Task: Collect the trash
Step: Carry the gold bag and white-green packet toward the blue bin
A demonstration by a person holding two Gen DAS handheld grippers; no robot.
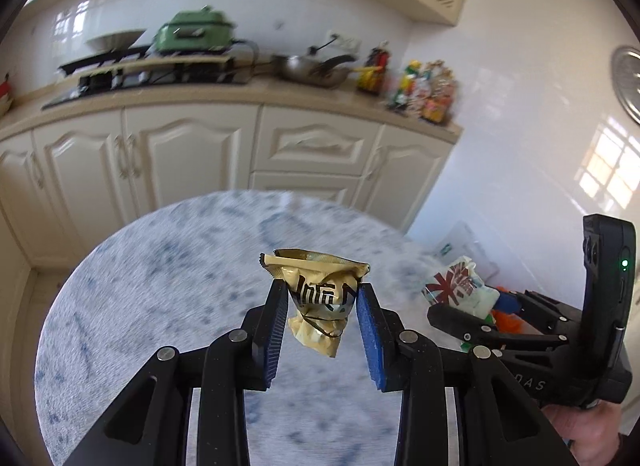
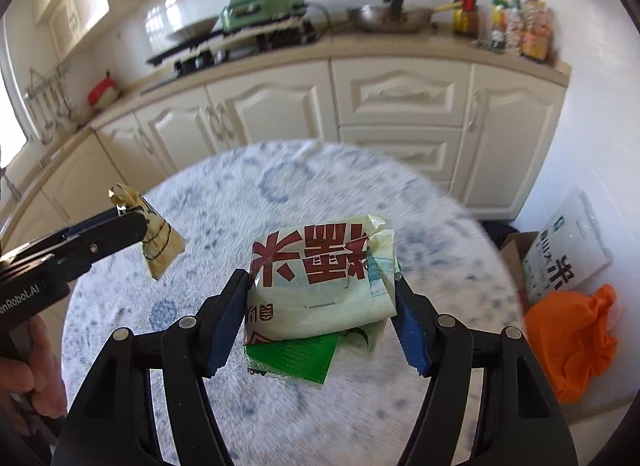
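My left gripper point(image 1: 322, 292) is shut on a crumpled gold wrapper point(image 1: 316, 266), held in the air over the round table point(image 1: 160, 306) with its white-and-blue fuzzy cover. The right wrist view shows the same gold wrapper point(image 2: 164, 250) hanging from the left gripper point(image 2: 144, 225) at the left. My right gripper point(image 2: 320, 282) is shut on a pale green bag with red characters point(image 2: 320, 250), with a green packet point(image 2: 296, 358) tucked under it, also lifted off the table point(image 2: 240, 193). In the left wrist view the right gripper point(image 1: 472, 306) and its bag point(image 1: 460, 286) are at the right.
Cream cabinets point(image 2: 400, 97) and a counter with a stove, green pot point(image 2: 264, 5), wok and bottles run behind the table. On the floor to the right lie an orange bag point(image 2: 572, 338) and a rice bag in a cardboard box point(image 2: 568, 258). A hand point(image 2: 24, 378) grips the left handle.
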